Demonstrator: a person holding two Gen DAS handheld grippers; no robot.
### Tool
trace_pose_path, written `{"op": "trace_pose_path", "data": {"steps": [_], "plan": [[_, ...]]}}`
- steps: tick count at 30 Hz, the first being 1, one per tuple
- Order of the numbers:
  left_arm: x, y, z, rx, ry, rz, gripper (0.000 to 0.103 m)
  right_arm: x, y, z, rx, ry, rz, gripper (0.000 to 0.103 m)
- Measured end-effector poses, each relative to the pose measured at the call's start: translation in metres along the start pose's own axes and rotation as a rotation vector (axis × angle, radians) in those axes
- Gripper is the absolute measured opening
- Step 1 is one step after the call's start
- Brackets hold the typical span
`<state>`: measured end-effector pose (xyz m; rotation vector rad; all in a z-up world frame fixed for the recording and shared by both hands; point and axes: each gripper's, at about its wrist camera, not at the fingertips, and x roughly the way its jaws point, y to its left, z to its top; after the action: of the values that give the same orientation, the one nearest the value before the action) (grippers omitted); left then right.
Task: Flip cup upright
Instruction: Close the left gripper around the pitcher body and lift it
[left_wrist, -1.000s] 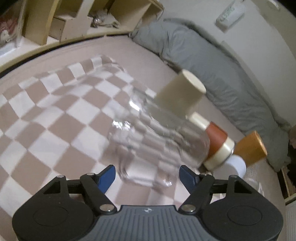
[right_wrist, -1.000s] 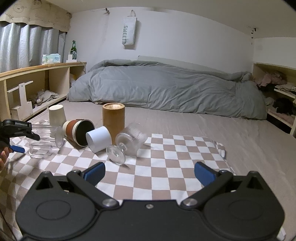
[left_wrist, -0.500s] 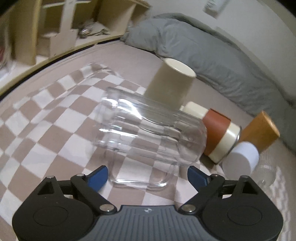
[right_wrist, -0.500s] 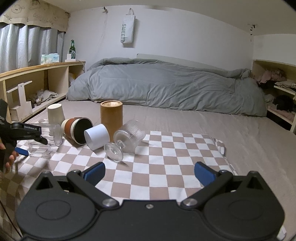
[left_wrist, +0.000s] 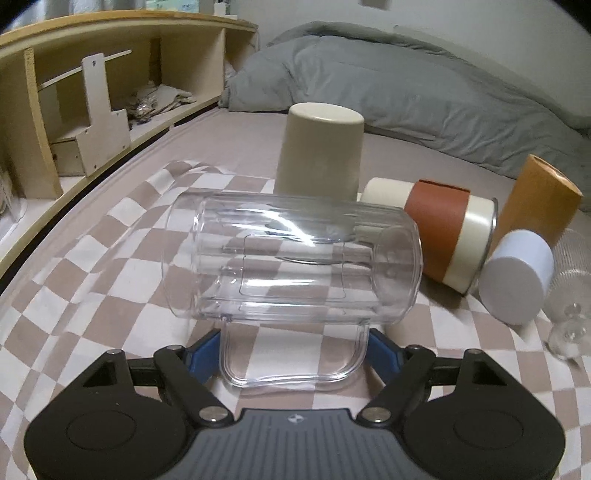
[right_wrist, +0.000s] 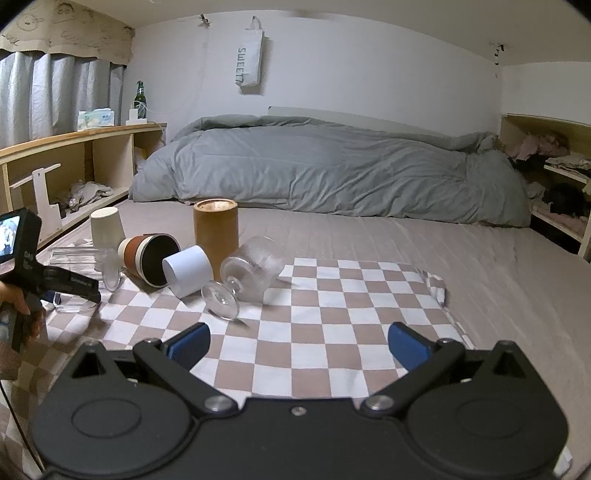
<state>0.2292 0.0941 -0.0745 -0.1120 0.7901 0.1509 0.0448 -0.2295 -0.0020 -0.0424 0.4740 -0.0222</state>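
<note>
Lying on its side across the checkered cloth (left_wrist: 110, 317), the clear plastic mug (left_wrist: 291, 258) has its handle (left_wrist: 291, 354) pointing toward the left gripper (left_wrist: 293, 354). The blue fingertips (left_wrist: 201, 354) sit at either side of that handle, touching it or just beside it; whether they press it cannot be told.

Behind the mug, a beige cup (left_wrist: 319, 151) stands upside down. To its right lie a brown-banded cup (left_wrist: 443, 229) and a white cup (left_wrist: 517, 277), both on their sides. An orange cylindrical container (left_wrist: 539, 199) stands behind them.

The right gripper (right_wrist: 297, 341) has its jaws spread wide, with nothing between them, above the cloth. Ahead of it, a ribbed stemmed glass (right_wrist: 247, 277) lies on its side, just beside the white cup. A grey duvet (right_wrist: 332, 173) lies at the rear.
</note>
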Motion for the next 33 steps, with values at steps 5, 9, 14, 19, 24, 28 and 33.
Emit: {"op": "trace_pose_path", "data": {"steps": [5,9,14,19,24,28,33], "plan": [[-0.009,0.006,-0.008,0.069,0.004,-0.054,0.082,0.001,-0.002,-0.002,0.006,0.002,-0.001,0.103],[-0.020,0.011,-0.019,0.131,0.013,-0.111,0.082,0.000,-0.003,-0.003,0.007,0.002,-0.002,0.103],[-0.035,0.011,-0.037,0.218,0.018,-0.188,0.082,0.000,-0.003,-0.004,0.009,0.003,0.000,0.103],[-0.051,0.001,-0.054,0.260,0.031,-0.259,0.082,0.000,-0.003,-0.005,0.018,0.005,0.009,0.103],[-0.067,-0.018,-0.072,0.304,0.021,-0.314,0.082,-0.002,-0.001,-0.005,0.015,0.002,0.016,0.103],[-0.085,-0.034,-0.074,0.343,-0.041,-0.346,0.081,-0.002,-0.002,-0.005,0.015,0.008,0.017,0.103],[-0.095,-0.062,-0.076,0.413,-0.080,-0.385,0.081,-0.003,-0.005,-0.002,0.020,0.007,0.022,0.103]]}}
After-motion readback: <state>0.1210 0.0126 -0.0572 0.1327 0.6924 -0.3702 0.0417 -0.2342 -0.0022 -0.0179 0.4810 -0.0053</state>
